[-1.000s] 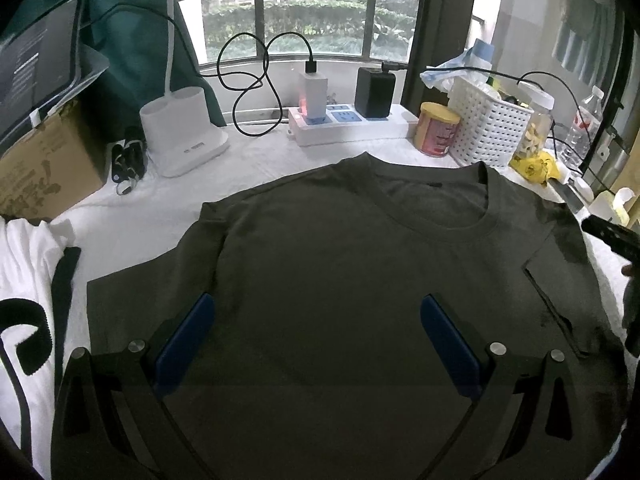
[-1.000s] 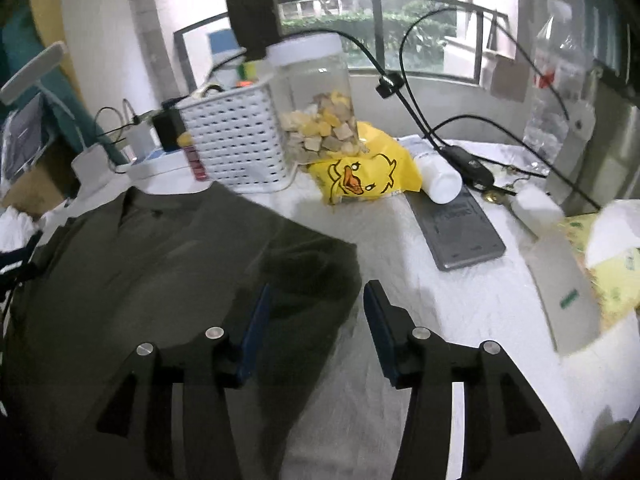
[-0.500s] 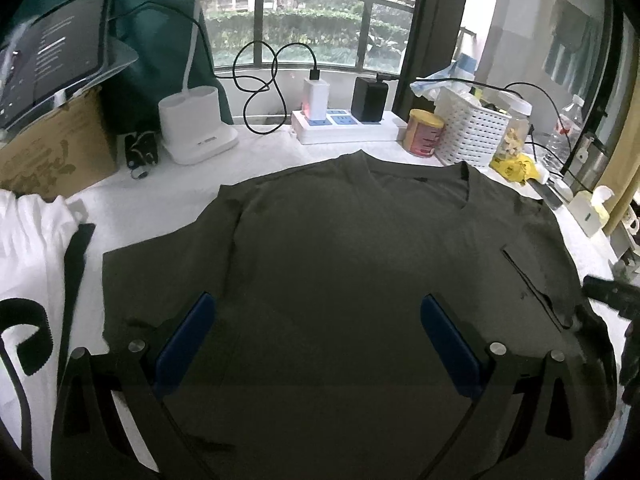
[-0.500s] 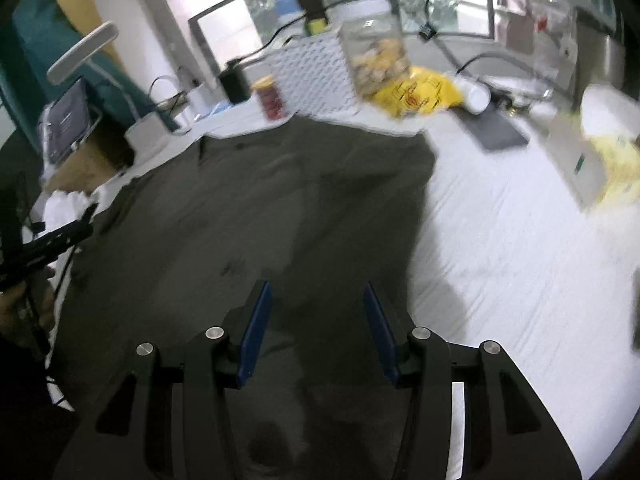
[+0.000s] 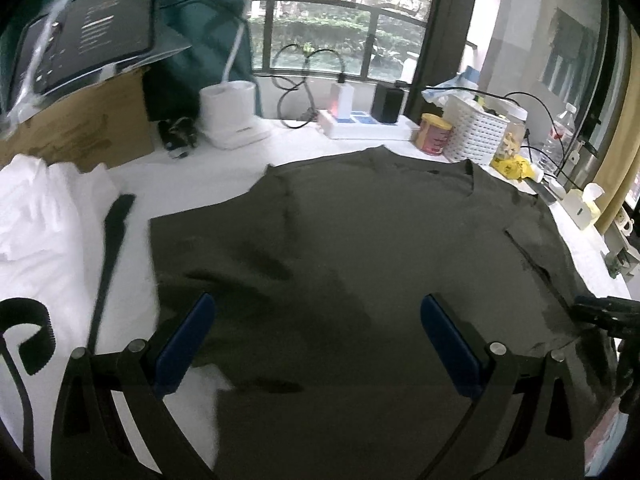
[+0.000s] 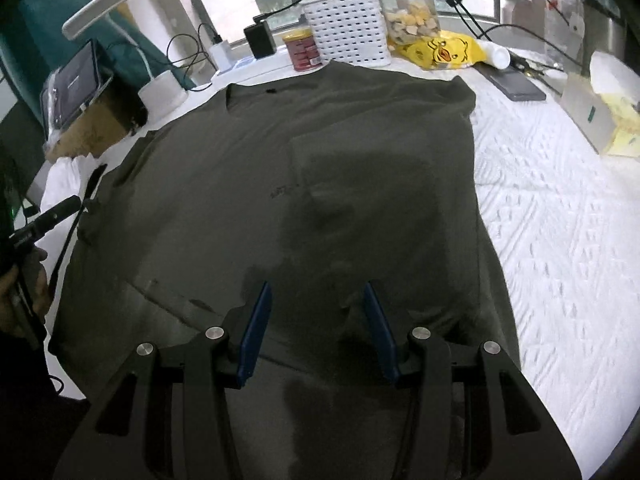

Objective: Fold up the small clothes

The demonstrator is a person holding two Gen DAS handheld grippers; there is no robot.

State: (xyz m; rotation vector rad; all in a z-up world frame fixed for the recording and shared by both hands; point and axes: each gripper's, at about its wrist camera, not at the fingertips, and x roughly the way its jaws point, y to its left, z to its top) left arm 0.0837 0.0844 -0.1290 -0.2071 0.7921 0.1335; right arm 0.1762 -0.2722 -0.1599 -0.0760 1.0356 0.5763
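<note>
A dark olive T-shirt (image 5: pixel 360 248) lies flat on the white table cover, neck toward the window; its right sleeve is folded in over the body (image 6: pixel 384 160). My left gripper (image 5: pixel 316 320) hovers open and wide over the shirt's lower left part, with nothing between its blue pads. My right gripper (image 6: pixel 316 312) hovers open over the shirt's lower right part, its jaws about half apart and empty. In the right wrist view the left gripper's tip (image 6: pixel 52 216) shows at the shirt's left edge, held by a hand. The right gripper's tip (image 5: pixel 604 312) shows at the far right of the left wrist view.
White clothes with black trim (image 5: pixel 44 220) lie left of the shirt. Behind it stand a cardboard box with a tablet (image 5: pixel 80 120), a white lamp base (image 5: pixel 232 116), a power strip (image 5: pixel 360 124), a red can (image 5: pixel 434 134), a white basket (image 6: pixel 348 24), a jar, and a yellow duck bag (image 6: pixel 444 50).
Both grippers have drawn back from the window toward the shirt's hem. The right gripper moved from the right sleeve's edge to over the lower body. Both stayed open.
</note>
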